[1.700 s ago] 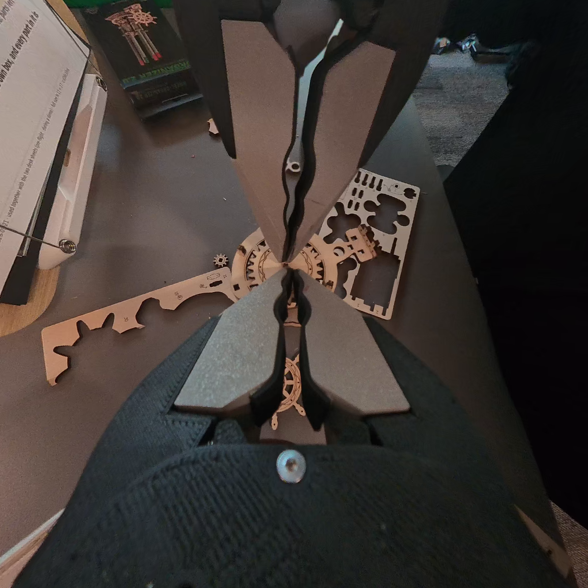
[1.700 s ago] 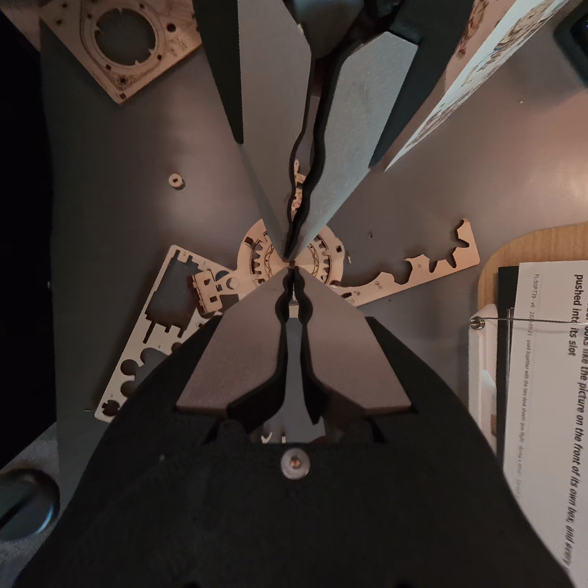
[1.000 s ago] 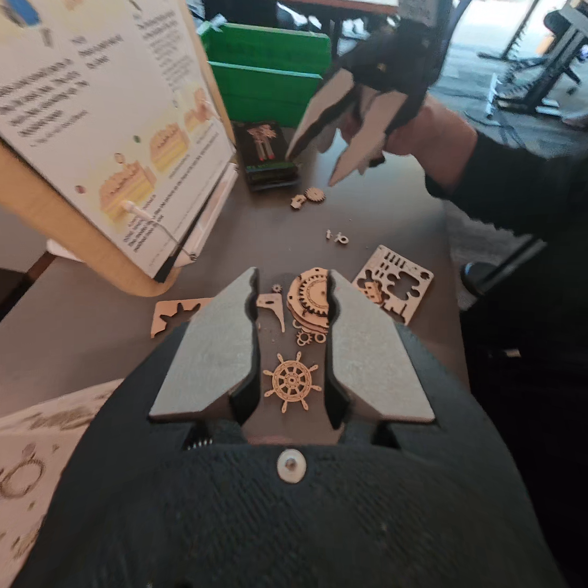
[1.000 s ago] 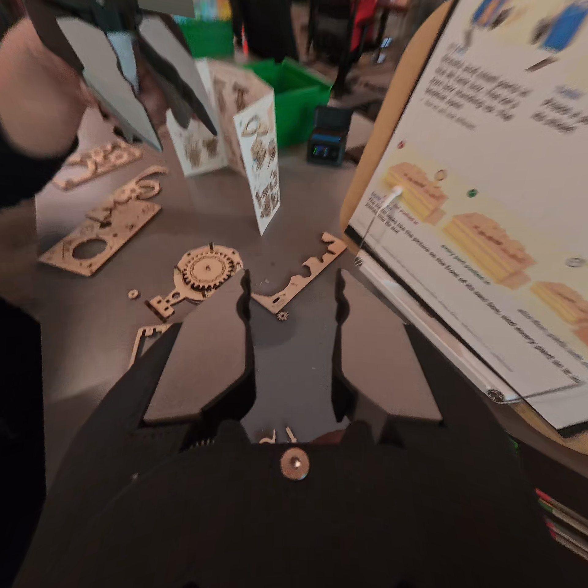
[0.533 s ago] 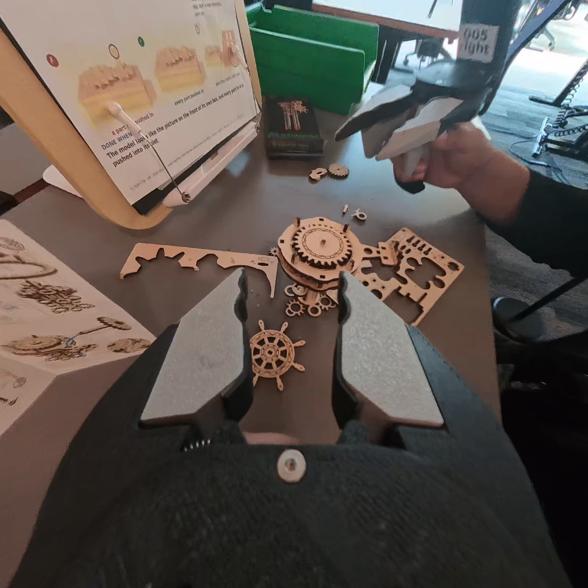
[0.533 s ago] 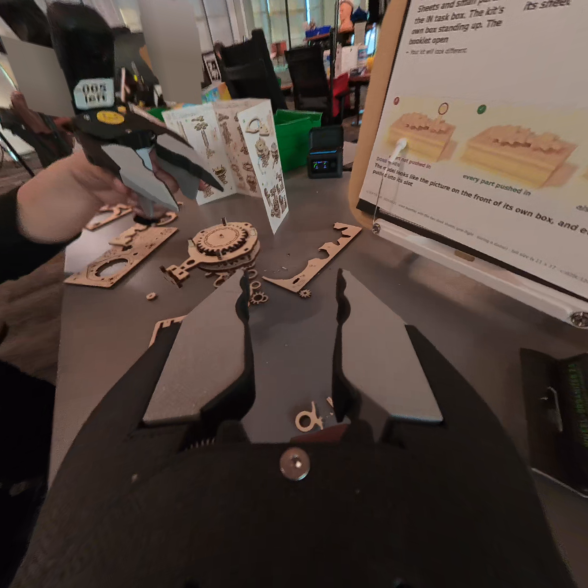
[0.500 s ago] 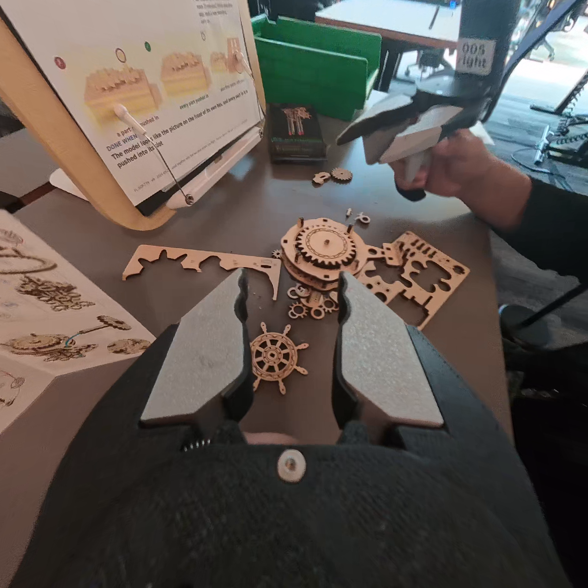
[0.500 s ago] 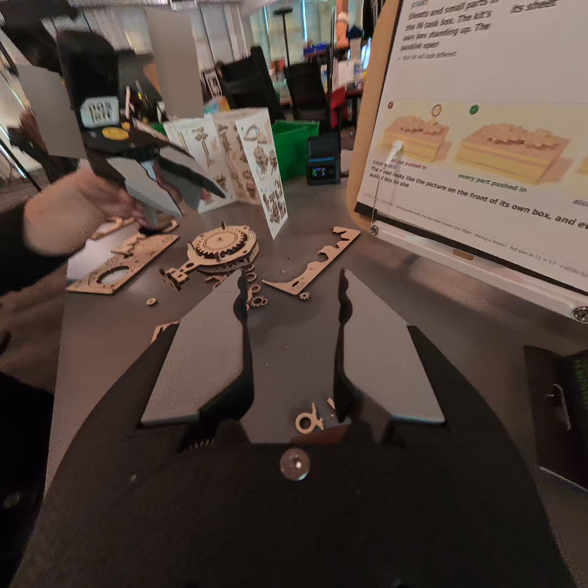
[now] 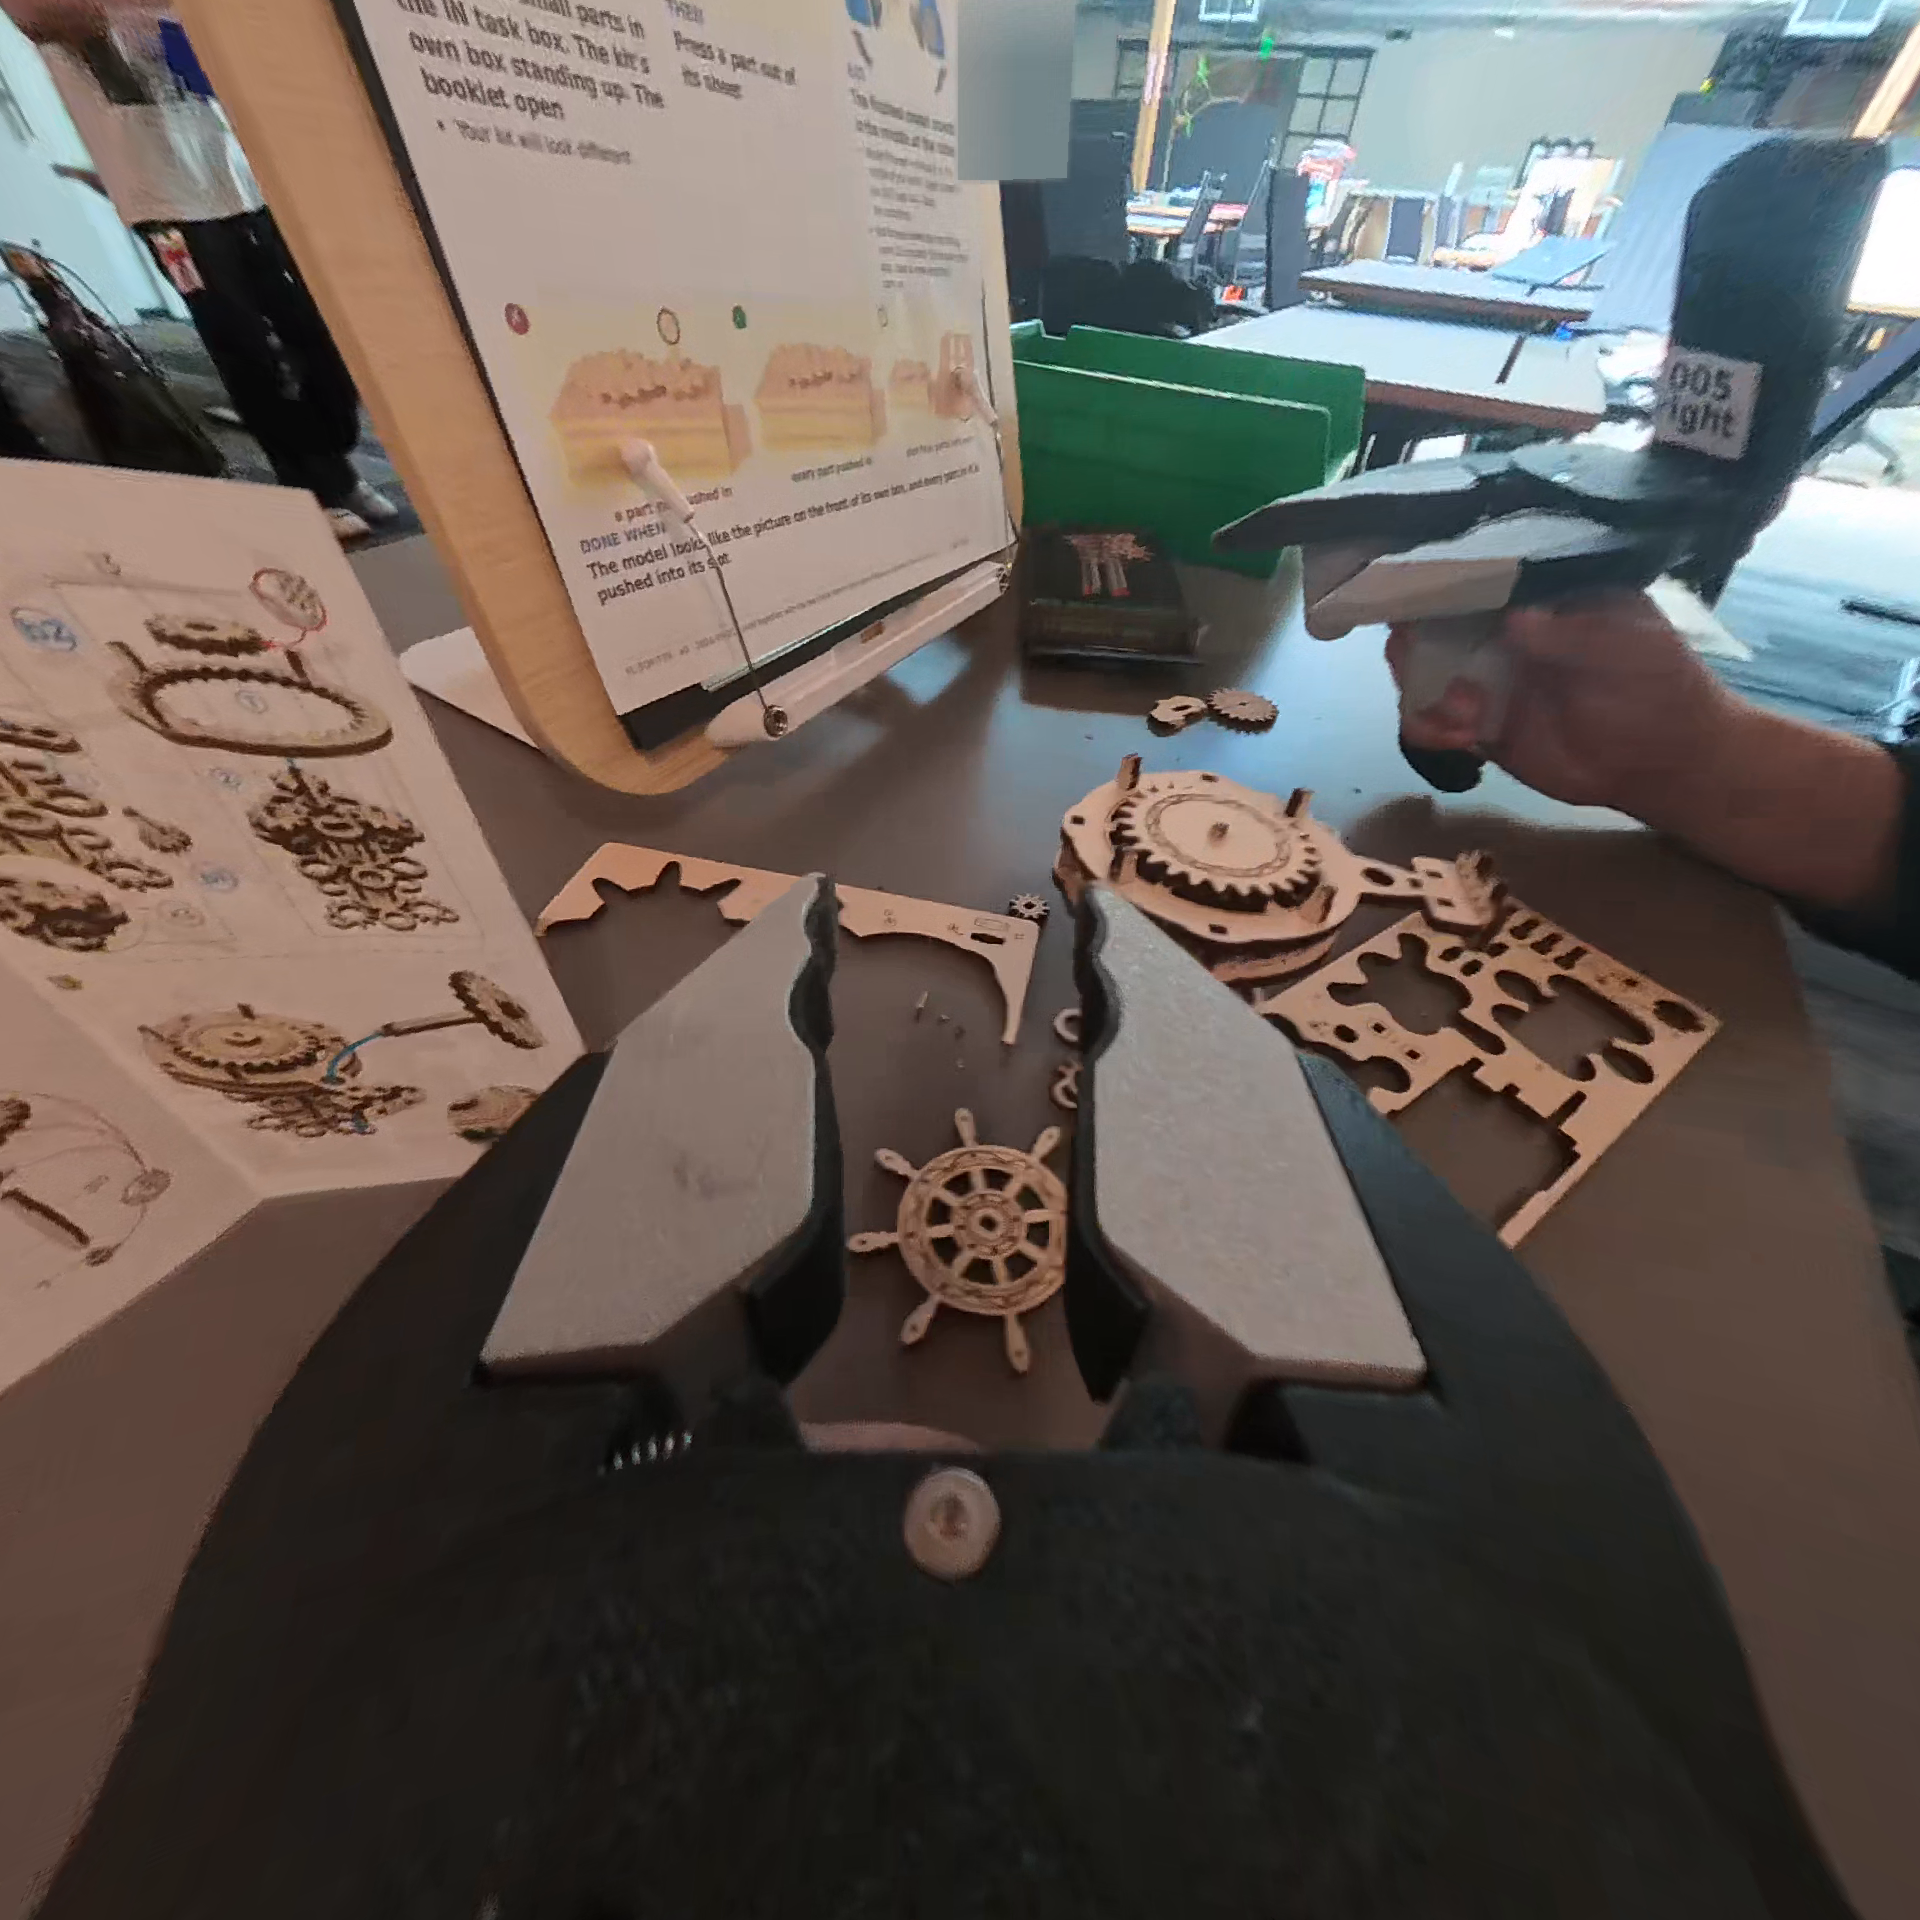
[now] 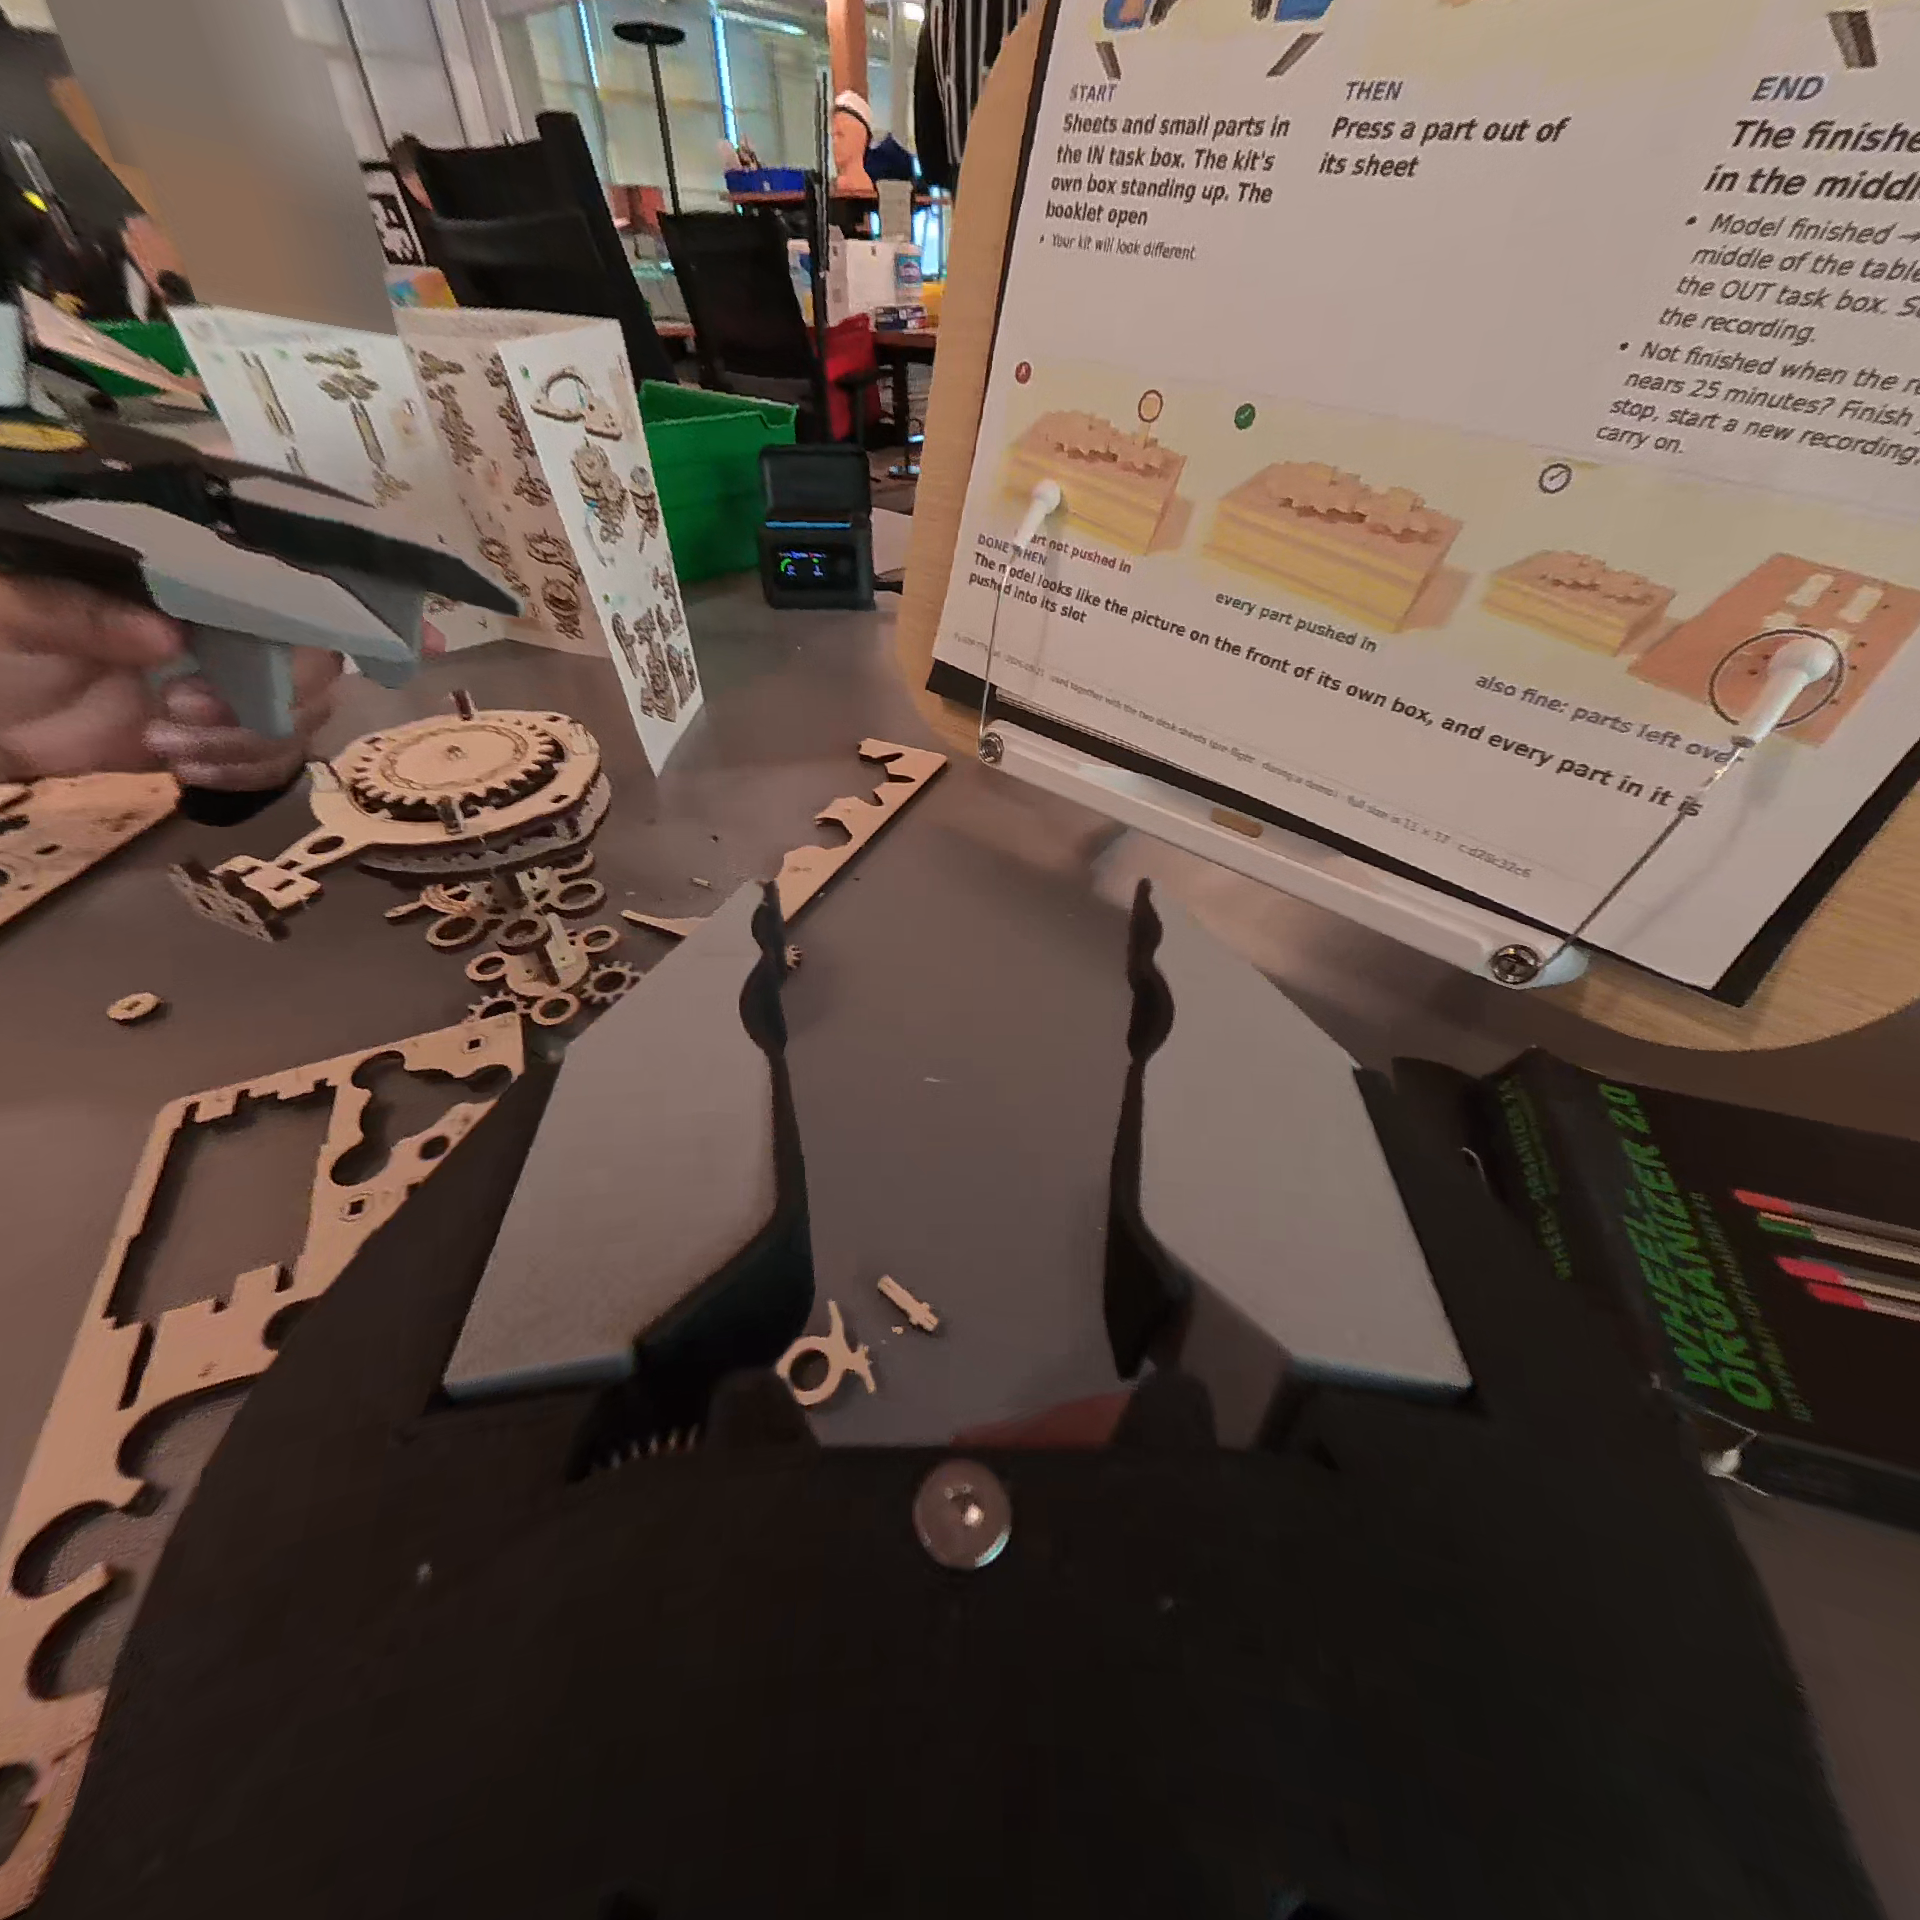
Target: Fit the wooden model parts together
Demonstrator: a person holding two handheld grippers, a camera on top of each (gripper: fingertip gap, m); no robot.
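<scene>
Both grippers hover over the dark table (image 9: 1714, 1351), holding nothing. The left gripper (image 9: 951, 914) has its fingers spread — a wooden ship's wheel (image 9: 977, 1231) lies flat between them. The round gear assembly (image 9: 1210, 868) sits just ahead and to its right, on a punched-out sheet (image 9: 1475, 1039). The right gripper (image 10: 951, 914) is spread too, a small ring piece (image 10: 821, 1366) and a peg (image 10: 907, 1304) lying loose between its fingers — the kit box (image 10: 1725, 1257) beside it on the right.

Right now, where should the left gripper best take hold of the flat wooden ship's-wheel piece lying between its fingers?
The wooden ship's-wheel piece lies flat on the dark table, so there is no raised edge to pinch. I would bring the open left gripper down from above and close on two opposite sides of the round rim, between the thin handle spokes, which look fragile.
</scene>
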